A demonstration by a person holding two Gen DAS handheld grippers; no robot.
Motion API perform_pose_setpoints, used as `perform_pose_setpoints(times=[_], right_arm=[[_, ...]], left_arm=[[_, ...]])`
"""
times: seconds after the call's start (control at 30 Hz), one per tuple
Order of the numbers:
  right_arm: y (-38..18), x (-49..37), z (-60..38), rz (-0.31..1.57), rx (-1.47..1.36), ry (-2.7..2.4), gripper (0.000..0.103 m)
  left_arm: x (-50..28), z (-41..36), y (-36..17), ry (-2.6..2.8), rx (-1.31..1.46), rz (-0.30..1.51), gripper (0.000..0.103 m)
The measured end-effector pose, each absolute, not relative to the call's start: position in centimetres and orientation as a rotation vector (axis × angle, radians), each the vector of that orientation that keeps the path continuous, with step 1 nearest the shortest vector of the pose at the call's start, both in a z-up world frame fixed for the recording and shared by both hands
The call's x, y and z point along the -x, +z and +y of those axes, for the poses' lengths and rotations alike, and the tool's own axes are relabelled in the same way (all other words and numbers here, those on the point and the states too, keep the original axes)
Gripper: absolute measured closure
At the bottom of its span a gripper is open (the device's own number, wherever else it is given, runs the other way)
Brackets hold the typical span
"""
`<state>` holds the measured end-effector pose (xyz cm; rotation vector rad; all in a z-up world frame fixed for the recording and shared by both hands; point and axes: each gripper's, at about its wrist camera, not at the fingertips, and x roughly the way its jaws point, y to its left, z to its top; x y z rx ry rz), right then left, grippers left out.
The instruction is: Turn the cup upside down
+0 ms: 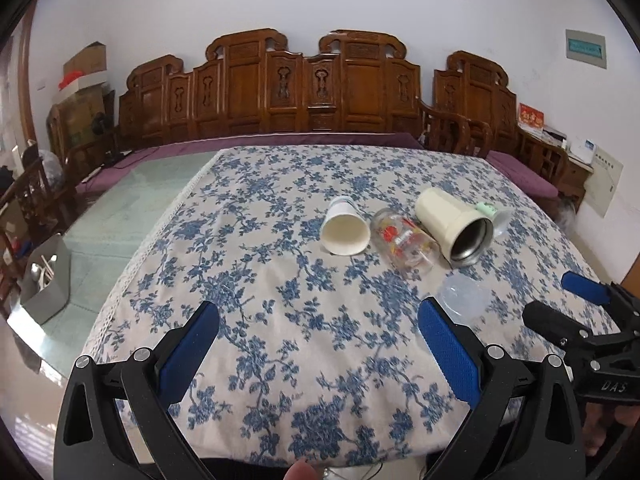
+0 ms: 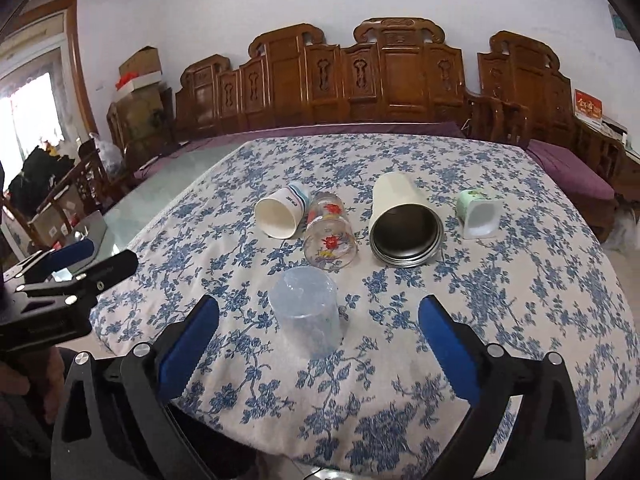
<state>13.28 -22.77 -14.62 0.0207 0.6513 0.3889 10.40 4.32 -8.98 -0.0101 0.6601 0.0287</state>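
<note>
A clear bluish plastic cup (image 2: pixel 306 314) stands upside down on the floral tablecloth, just ahead of my right gripper (image 2: pixel 319 344), which is open and empty. It also shows in the left wrist view (image 1: pixel 462 298). Behind it several cups lie on their sides: a white paper cup (image 2: pixel 280 216), a glass with red flowers (image 2: pixel 330 238), a cream tumbler with a metal inside (image 2: pixel 404 228) and a small green cup (image 2: pixel 478 214). My left gripper (image 1: pixel 319 344) is open and empty over bare cloth, to the left of the cups.
The table (image 1: pixel 240 240) is covered by a blue floral cloth; a glass top shows at its left. A carved wooden bench (image 1: pixel 280 88) stands behind. A grey box (image 1: pixel 48 284) sits at the table's left edge.
</note>
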Motion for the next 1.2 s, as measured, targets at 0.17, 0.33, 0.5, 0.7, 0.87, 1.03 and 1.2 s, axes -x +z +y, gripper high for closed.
perform_pose_setpoints(times=[0.17, 0.33, 0.5, 0.7, 0.87, 1.03, 1.2], right_arm=[[-14.2, -11.7, -23.4, 0.638, -0.007, 0.370, 0.003], [-13.8, -10.5, -24.6, 0.627, -0.025, 0.354, 0.003], [-12.2, -8.9, -25.9, 0.585, -0.039, 0.348, 0.003], [-8.9, -6.0, -26.9, 0.493, -0.035, 0.340, 0.003], [-6.6, -3.5, -27.5, 0.415, -0.024, 0.319, 0.003], [-5.1, -1.5, -28.3, 0.367, -0.033, 0.313, 0.003], [-4.5, -0.6, -28.5, 0.353, -0.030, 0.314, 0.003]], left_arm=[[-9.0, 3.3, -8.8, 0.010, 0.004, 0.680, 0.008], [-7.4, 2.3, -8.2, -0.010, 0.012, 0.681, 0.008], [-5.4, 1.3, -6.6, -0.024, 0.013, 0.647, 0.008], [-2.8, 0.5, -3.5, -0.021, 0.010, 0.566, 0.008], [-0.6, 0.1, -1.3, -0.007, 0.004, 0.496, 0.008], [0.8, 0.0, -0.1, -0.006, -0.007, 0.458, 0.008], [1.2, 0.0, 0.3, -0.007, 0.001, 0.445, 0.008]])
